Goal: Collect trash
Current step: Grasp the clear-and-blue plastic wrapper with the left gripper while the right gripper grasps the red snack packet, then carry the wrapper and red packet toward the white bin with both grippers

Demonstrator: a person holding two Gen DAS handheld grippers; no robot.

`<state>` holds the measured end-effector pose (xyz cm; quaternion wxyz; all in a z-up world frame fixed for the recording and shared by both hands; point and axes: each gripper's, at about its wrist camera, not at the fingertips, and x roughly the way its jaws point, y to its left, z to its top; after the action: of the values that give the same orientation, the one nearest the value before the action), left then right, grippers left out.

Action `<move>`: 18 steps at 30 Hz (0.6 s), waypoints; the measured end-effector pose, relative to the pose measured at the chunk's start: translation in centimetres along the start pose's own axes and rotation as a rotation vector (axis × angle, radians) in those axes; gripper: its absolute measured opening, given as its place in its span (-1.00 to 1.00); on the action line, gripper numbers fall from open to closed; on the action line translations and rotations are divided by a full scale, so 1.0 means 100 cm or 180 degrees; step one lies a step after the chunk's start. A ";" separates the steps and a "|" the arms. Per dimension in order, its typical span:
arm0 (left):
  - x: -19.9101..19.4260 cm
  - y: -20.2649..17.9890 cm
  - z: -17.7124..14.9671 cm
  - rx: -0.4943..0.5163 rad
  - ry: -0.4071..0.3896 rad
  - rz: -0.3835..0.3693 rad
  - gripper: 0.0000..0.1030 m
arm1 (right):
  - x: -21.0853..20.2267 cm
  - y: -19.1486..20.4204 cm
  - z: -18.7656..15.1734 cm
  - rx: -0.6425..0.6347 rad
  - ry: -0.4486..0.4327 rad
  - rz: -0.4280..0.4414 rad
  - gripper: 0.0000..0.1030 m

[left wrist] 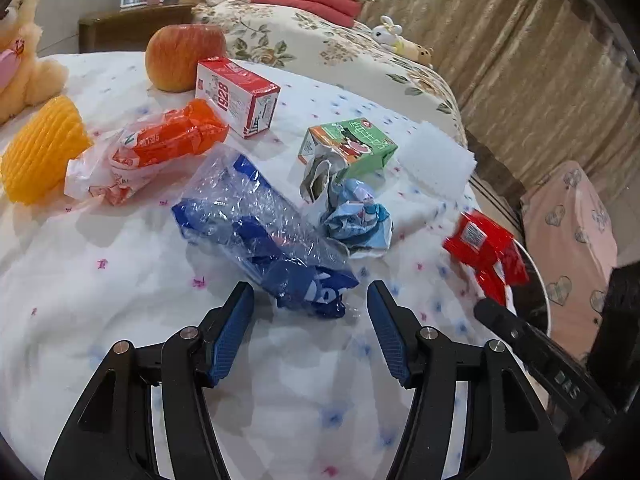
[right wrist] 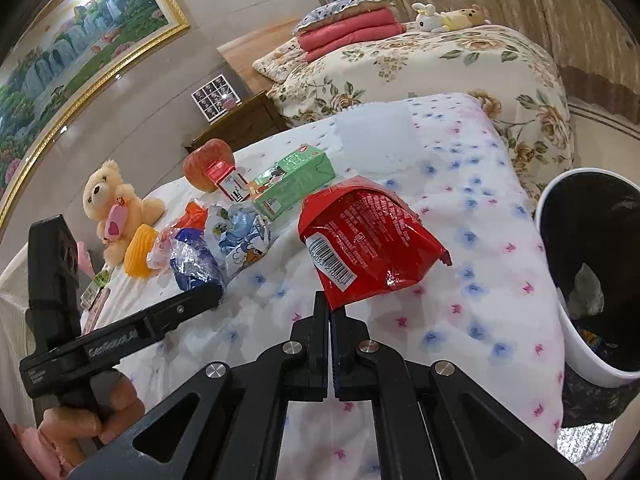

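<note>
A crumpled blue and clear plastic wrapper [left wrist: 264,232] lies on the white flowered bedspread [left wrist: 120,280]. Its near end sits between the fingers of my left gripper [left wrist: 310,292], which stands open with its pads off the plastic. My right gripper [right wrist: 330,300] is shut on the lower edge of a red snack wrapper [right wrist: 360,236] and holds it above the bedspread. To its right stands a white trash bin [right wrist: 552,216] with a black liner. A crumpled blue-white paper [left wrist: 356,220], a torn green carton [left wrist: 352,144], a red-white carton [left wrist: 240,96] and an orange wrapper [left wrist: 160,148] lie further back.
An apple [left wrist: 184,56], a yellow foam net [left wrist: 40,148], a white foam pad [left wrist: 436,160] and a teddy bear [right wrist: 116,208] also rest on the bedspread. A floral bed [right wrist: 440,64] with folded red blankets is behind. A hand [right wrist: 80,420] holds the left gripper's handle.
</note>
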<state>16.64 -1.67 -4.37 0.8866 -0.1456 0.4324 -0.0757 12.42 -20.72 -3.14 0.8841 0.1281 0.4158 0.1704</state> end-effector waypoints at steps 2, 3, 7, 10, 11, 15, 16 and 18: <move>0.001 -0.001 -0.001 0.0022 -0.0021 0.0055 -0.31 | -0.002 -0.001 -0.001 0.0010 -0.0012 -0.0001 -0.99; 0.002 -0.001 -0.001 0.0035 0.0006 0.0047 -0.34 | -0.003 -0.002 -0.002 0.0016 -0.0017 0.0001 -0.99; -0.003 0.000 -0.006 0.0113 -0.0062 0.0063 -0.57 | -0.008 -0.005 -0.005 0.0048 -0.0040 0.0016 -0.99; -0.012 -0.002 -0.011 0.0191 -0.0145 0.0062 -0.64 | -0.013 -0.006 -0.006 0.0063 -0.0068 0.0034 -0.99; -0.016 -0.003 -0.013 0.0216 -0.0173 0.0058 -0.64 | -0.014 -0.006 -0.006 0.0064 -0.0075 0.0038 -0.99; -0.030 -0.014 -0.022 0.0377 -0.0256 0.0024 -0.65 | -0.023 -0.009 -0.009 0.0076 -0.0117 0.0035 -0.99; -0.032 -0.017 -0.023 0.0407 -0.0261 0.0007 -0.65 | -0.025 -0.011 -0.010 0.0086 -0.0127 0.0030 -0.99; -0.035 -0.025 -0.027 0.0481 -0.0259 -0.0036 -0.66 | -0.030 -0.015 -0.012 0.0111 -0.0146 0.0019 -0.99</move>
<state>12.37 -3.64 -2.50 0.9114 -0.0837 0.3883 -0.1072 10.03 -23.15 -2.35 0.8906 0.1486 0.3979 0.1628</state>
